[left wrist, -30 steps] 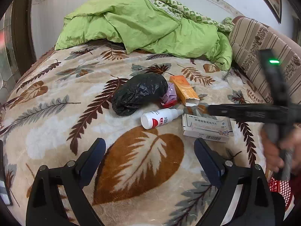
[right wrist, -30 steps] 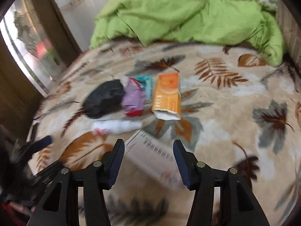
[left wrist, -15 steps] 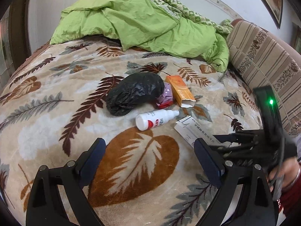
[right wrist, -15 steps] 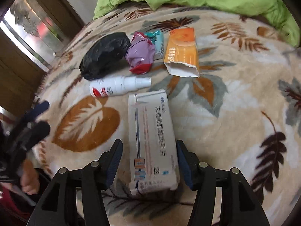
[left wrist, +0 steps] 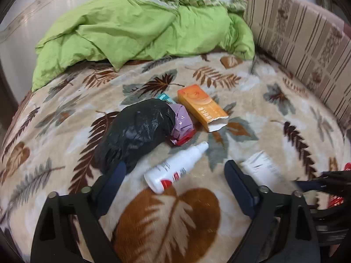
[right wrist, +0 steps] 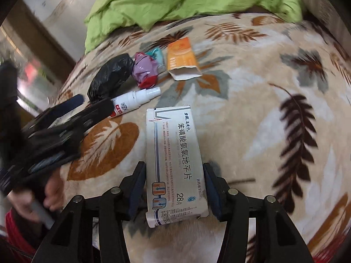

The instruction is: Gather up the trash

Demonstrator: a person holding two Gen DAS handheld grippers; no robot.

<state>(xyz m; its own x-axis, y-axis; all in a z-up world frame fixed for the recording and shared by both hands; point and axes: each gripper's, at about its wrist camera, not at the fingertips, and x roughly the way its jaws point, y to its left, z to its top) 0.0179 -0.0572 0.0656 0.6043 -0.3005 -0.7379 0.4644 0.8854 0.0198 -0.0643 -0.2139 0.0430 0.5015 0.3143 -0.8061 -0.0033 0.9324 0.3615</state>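
**Pill box pinched in right gripper on leaf blanket**

Blanket (left wrist: 65, 131), cream with brown and grey leaves, fills both views; a green quilt (left wrist: 136, 28) is heaped at 12 o'clock. From the left wrist, a crumpled black bag (left wrist: 136, 131) lies at centre. At its 3 o'clock sits an orange box (left wrist: 201, 107) with one end torn open, and touching the bag a purple-and-red wrapper (left wrist: 182, 125). A white spray bottle (left wrist: 175, 168) lies on its side at 6 o'clock, nozzle toward 1 o'clock.

The white pill box (right wrist: 175, 164) with blue lines and "28" print lies lengthwise, its near end between the fingers of the right gripper (right wrist: 175, 188), which press both long sides.

A teal item (left wrist: 163, 97) peeks out behind the bag, mostly hidden. In the left view the pill box is blurred and partly covered by a finger.

The left gripper (left wrist: 175, 175) is spread wide and holds nothing, low over the blanket, the bottle's base between its tips. Whether it touches the bottle is unclear.
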